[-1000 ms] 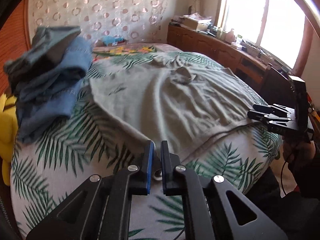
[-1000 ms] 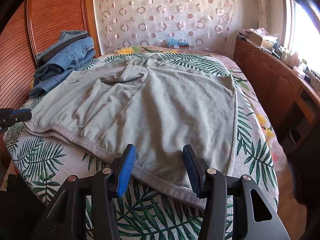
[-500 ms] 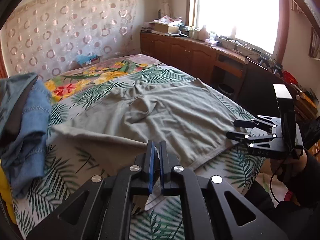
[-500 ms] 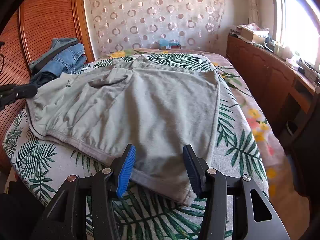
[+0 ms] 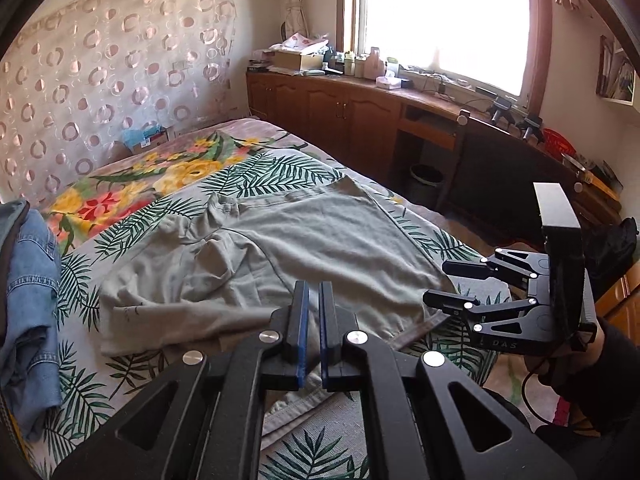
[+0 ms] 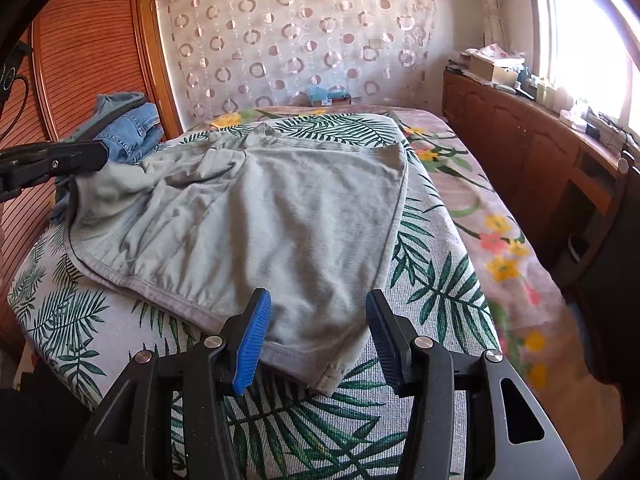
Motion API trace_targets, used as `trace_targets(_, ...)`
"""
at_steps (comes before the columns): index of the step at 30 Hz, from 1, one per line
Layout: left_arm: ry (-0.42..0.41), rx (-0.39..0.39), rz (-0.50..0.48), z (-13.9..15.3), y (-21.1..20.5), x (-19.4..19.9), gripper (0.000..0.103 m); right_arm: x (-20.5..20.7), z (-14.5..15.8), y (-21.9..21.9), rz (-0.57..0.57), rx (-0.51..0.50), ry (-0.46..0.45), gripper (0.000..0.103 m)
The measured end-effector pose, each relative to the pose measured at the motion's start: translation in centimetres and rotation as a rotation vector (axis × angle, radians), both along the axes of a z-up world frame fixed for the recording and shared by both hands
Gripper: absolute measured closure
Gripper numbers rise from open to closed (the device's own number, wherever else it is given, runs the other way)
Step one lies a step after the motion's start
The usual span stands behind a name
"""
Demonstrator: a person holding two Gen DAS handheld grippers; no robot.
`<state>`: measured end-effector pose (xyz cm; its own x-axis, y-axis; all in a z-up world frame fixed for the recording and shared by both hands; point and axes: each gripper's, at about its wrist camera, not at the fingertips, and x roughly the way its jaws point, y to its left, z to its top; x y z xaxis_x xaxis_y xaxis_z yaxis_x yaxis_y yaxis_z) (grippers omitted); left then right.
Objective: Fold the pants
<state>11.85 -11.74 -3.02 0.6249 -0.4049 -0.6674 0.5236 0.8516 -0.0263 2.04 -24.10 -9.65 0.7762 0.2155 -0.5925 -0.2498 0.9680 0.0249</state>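
Nearest in the left wrist view, the left gripper (image 5: 311, 300) has its blue-lined jaws nearly together, pinching an edge of the grey-green soft cotton pants (image 5: 312, 240). In the right wrist view that pinched edge is lifted off the palm-leaf printed bedspread (image 6: 432, 280). The right gripper (image 6: 318, 332) hovers with jaws standing apart, empty, over the near hem. The pants lie spread across the middle of the bed.

This looks like the first fold under way; next, the raised side likely needs carrying across onto the flat half. Only the left view shows the person's hand (image 5: 568, 356) holding the right gripper. Farther back lies a heap of blue denim jeans (image 6: 128, 128).
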Motion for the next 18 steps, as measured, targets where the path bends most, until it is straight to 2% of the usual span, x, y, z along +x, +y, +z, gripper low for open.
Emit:
trace_targets(5,-0.003,0.005,0.038,0.0,0.7,-0.2,0.096,0.1,-0.1,0.4,0.009,0.005,-0.001,0.052)
trace_targets(8,0.001,0.008,0.077,-0.1,1.9,-0.3,0.081,0.2,0.0,0.8,0.022,0.010,0.000,0.052)
trace_targets(10,-0.002,0.011,0.107,-0.5,3.0,-0.4,0.066,0.2,0.1,1.3,0.035,0.013,-0.003,0.052)
trace_targets(12,0.004,0.003,0.133,-1.1,4.2,-0.4,0.057,0.3,0.2,2.1,0.049,0.017,-0.008,0.052)
trace_targets(16,0.020,0.046,0.180,-2.6,5.7,-0.5,0.056,0.7,0.3,3.6,0.091,0.041,-0.007,0.052)
trace_targets(18,0.043,0.038,0.181,-3.5,6.5,-0.6,0.056,0.8,0.2,4.6,0.119,0.043,-0.007,0.052)
